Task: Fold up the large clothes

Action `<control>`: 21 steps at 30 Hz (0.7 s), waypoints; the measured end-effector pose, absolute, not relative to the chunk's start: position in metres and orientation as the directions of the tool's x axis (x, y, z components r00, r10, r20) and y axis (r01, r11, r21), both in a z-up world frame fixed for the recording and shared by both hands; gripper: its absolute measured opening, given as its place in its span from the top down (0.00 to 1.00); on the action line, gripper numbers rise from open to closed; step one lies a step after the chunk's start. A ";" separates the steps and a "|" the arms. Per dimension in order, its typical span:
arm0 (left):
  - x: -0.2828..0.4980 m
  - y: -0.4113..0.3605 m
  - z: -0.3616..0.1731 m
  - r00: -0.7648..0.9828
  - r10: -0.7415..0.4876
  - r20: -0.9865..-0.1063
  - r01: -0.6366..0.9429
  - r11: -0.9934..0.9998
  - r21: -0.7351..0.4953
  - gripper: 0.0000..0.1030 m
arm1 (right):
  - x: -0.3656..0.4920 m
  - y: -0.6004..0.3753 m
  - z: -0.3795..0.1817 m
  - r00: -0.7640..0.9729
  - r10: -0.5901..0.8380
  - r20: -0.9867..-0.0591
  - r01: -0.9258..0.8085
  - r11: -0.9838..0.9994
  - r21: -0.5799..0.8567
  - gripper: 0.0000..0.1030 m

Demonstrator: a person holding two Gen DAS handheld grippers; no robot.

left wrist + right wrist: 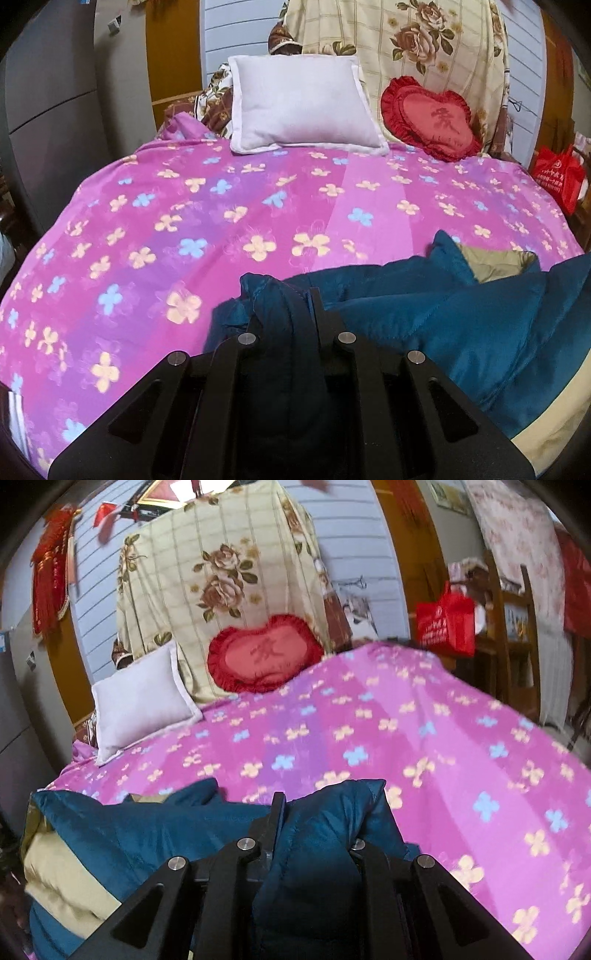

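Observation:
A large teal garment [461, 317] with a beige lining [491, 264] lies bunched at the near edge of a bed covered by a pink flowered sheet [221, 221]. My left gripper [291, 295] is shut on a fold of the teal fabric, which bulges up between its black fingers. In the right wrist view the same teal garment [147, 834] spreads to the left, its beige lining [66, 882] showing. My right gripper [325, 805] is shut on another bunch of that fabric; only its left finger [275, 819] shows, the other is buried in cloth.
A white pillow [299, 107] and a red heart-shaped cushion [432, 118] lean at the head of the bed against a floral quilt [406, 40]. A red bag [447, 620] hangs by wooden furniture [513, 627] on the right. A grey cabinet [48, 110] stands left.

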State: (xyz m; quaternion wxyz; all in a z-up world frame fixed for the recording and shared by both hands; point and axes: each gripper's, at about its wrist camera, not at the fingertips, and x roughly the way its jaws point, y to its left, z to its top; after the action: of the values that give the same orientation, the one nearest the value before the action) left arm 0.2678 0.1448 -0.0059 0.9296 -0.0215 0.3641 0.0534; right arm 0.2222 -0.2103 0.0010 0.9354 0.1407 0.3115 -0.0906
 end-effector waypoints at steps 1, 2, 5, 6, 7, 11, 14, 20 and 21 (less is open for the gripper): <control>0.269 0.144 -0.008 0.726 0.080 -0.683 -0.114 0.994 -0.004 0.88 | 0.225 -0.209 -0.004 0.778 -0.083 -0.623 0.256 0.947 0.195 0.88; 0.272 0.144 -0.012 0.719 0.070 -0.691 -0.110 0.994 -0.014 0.88 | 0.226 -0.209 -0.008 0.771 -0.084 -0.631 0.258 0.947 0.189 0.88; 0.280 0.145 -0.020 0.701 0.035 -0.712 -0.098 0.994 -0.048 0.87 | 0.230 -0.208 -0.016 0.751 -0.094 -0.654 0.270 0.947 0.174 0.88; 0.281 0.146 -0.022 0.697 0.025 -0.717 -0.098 0.993 -0.061 0.86 | 0.231 -0.208 -0.018 0.744 -0.094 -0.661 0.273 0.947 0.172 0.87; 0.281 0.147 -0.025 0.696 0.015 -0.718 -0.097 0.993 -0.073 0.86 | 0.232 -0.208 -0.020 0.738 -0.095 -0.668 0.275 0.946 0.170 0.87; 0.280 0.142 -0.029 0.702 0.036 -0.711 -0.107 0.993 -0.056 0.86 | 0.235 -0.206 -0.026 0.719 -0.091 -0.689 0.274 0.948 0.160 0.87; 0.281 0.136 -0.031 0.697 0.067 -0.714 -0.113 0.993 -0.017 0.86 | 0.237 -0.205 -0.031 0.701 -0.084 -0.708 0.270 0.951 0.154 0.86; 0.284 0.133 -0.034 0.688 0.090 -0.720 -0.116 0.993 0.013 0.86 | 0.239 -0.201 -0.034 0.681 -0.104 -0.725 0.273 0.955 0.119 0.85; 0.284 0.133 -0.034 0.688 0.090 -0.720 -0.116 0.993 0.013 0.86 | 0.240 -0.201 -0.035 0.680 -0.108 -0.725 0.273 0.955 0.114 0.85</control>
State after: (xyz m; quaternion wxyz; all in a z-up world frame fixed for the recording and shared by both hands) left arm 0.2836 0.1333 -0.0344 0.9185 -0.0166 0.3911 0.0562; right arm 0.2395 -0.2006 -0.0346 0.9102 0.1069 0.3862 -0.1046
